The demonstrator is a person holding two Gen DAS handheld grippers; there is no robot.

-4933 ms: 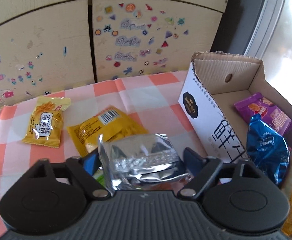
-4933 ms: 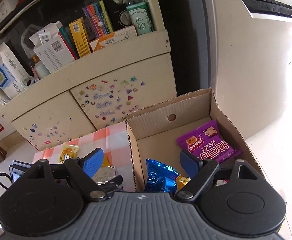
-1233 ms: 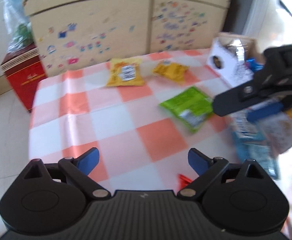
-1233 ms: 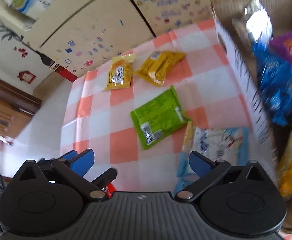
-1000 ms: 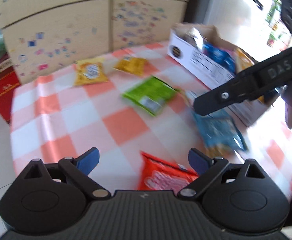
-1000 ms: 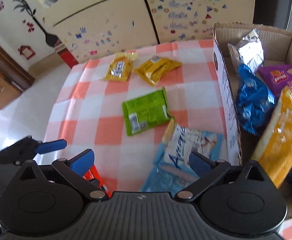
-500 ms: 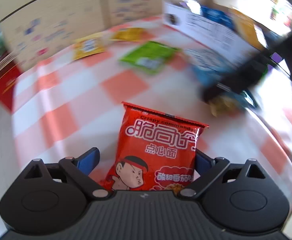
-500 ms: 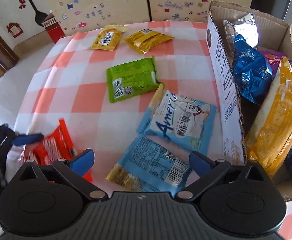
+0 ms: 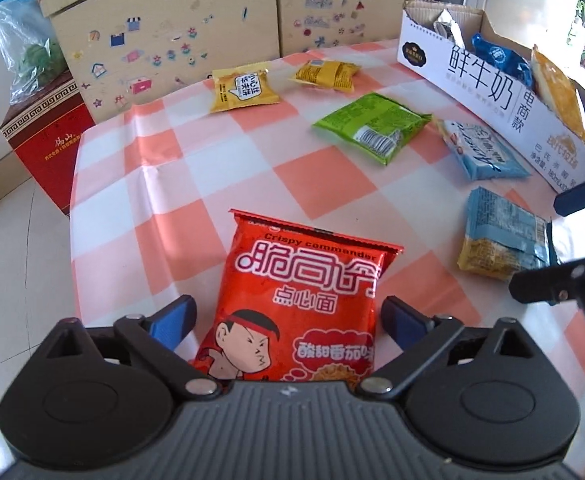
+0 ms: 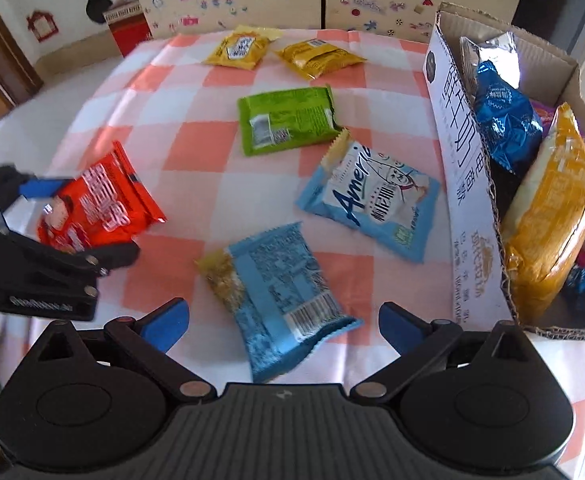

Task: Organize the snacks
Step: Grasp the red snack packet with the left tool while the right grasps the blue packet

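Observation:
A red snack packet (image 9: 304,300) lies flat on the checked cloth, between the fingers of my left gripper (image 9: 286,320). The jaws are opening and neither pad presses on the packet. From the right wrist the same red packet (image 10: 100,204) shows inside the left gripper (image 10: 74,220). My right gripper (image 10: 282,326) is open and points down over a blue packet (image 10: 280,280) with a yellow end, its pads wide of both edges. The cardboard box (image 10: 464,184) at the right holds several packets.
On the checked tablecloth (image 10: 196,148) lie a green packet (image 10: 288,120), a light blue packet (image 10: 372,204) beside the box, and two yellow packets (image 10: 240,48) (image 10: 318,56) at the far edge. A sticker-covered cabinet (image 9: 164,40) and a red box (image 9: 48,132) stand beyond the table.
The left gripper has sunk closer onto the red packet, and its view is now sharp. The right gripper has moved in and down over the blue packet, which now sits between its fingers.

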